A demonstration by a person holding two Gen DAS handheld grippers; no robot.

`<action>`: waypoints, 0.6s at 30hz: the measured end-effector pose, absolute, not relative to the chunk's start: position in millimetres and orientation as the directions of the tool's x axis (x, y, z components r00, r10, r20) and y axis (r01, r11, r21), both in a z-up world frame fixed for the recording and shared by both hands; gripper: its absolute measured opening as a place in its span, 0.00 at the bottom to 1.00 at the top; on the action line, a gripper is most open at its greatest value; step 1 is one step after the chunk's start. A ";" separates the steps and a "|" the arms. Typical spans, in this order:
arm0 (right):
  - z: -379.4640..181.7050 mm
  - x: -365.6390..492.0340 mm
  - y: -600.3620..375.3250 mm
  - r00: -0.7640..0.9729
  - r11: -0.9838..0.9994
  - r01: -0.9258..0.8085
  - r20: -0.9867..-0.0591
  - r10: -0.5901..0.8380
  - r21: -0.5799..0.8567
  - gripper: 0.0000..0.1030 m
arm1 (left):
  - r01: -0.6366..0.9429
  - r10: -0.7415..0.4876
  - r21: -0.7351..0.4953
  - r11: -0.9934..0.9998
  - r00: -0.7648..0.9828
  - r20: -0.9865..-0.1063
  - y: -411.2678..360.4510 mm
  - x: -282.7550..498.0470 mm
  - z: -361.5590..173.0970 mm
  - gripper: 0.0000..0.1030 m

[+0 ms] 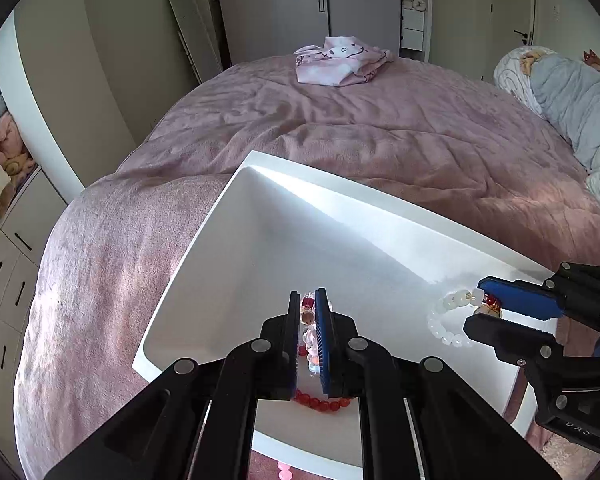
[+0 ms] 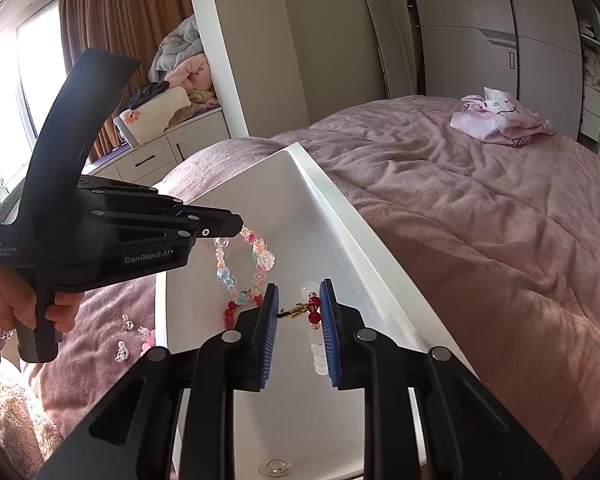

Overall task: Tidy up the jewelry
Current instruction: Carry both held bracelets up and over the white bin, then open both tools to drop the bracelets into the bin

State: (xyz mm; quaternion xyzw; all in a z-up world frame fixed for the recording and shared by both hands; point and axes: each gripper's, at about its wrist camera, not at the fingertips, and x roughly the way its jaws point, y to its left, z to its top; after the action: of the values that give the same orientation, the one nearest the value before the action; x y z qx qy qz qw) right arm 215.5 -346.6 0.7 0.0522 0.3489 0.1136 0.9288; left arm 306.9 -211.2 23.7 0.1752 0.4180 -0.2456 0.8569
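Note:
A white tray [image 1: 340,196] lies on a pink bedspread. My left gripper [image 1: 309,294] is shut on a bracelet of mixed pastel beads [image 1: 308,320]; in the right wrist view that pastel bracelet [image 2: 260,256] hangs as a loop from the left gripper [image 2: 242,229] over the tray [image 2: 328,184]. My right gripper [image 2: 298,286] is shut on a white bead bracelet [image 2: 319,354] at its gold clasp and red beads. In the left wrist view the white bracelet [image 1: 440,320] dangles from the right gripper [image 1: 474,304] above the tray floor. A red bead bracelet [image 1: 320,404] lies in the tray below the left gripper.
Small charms [image 2: 122,352] and pink beads [image 2: 148,340] lie on the bedspread left of the tray. A clear round piece [image 2: 274,468] sits at the tray's near end. A folded pink cloth [image 1: 340,64] lies far back on the bed. A hand [image 2: 16,304] grips the left tool.

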 end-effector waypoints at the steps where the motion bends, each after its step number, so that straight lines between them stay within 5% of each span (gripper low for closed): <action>1: -1.8 217.6 -346.4 0.730 0.971 -0.170 -0.640 0.240 0.170 0.21 | 0.567 -0.269 0.097 0.818 0.526 -0.807 -213.8 310.7 19.6 0.12; 12: -19.7 229.5 -339.7 0.721 0.975 -0.193 -0.659 0.214 0.106 0.22 | 0.559 -0.227 0.103 0.823 0.490 -0.842 -226.0 333.1 -14.2 0.13; 14: -18.4 228.8 -338.5 0.730 0.976 -0.196 -0.650 0.209 0.094 0.22 | 0.551 -0.216 0.112 0.827 0.496 -0.841 -226.1 332.8 -17.0 0.21; 18: -13.7 224.9 -339.1 0.752 0.977 -0.196 -0.628 0.202 0.080 0.37 | 0.547 -0.212 0.116 0.829 0.500 -0.840 -223.7 331.6 -18.7 0.29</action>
State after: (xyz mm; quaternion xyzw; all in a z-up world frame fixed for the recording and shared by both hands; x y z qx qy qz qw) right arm 224.9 -339.1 -13.7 0.0046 0.3359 0.1064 0.9359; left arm 331.6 -223.7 -18.7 0.1872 0.4468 -0.2244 0.8456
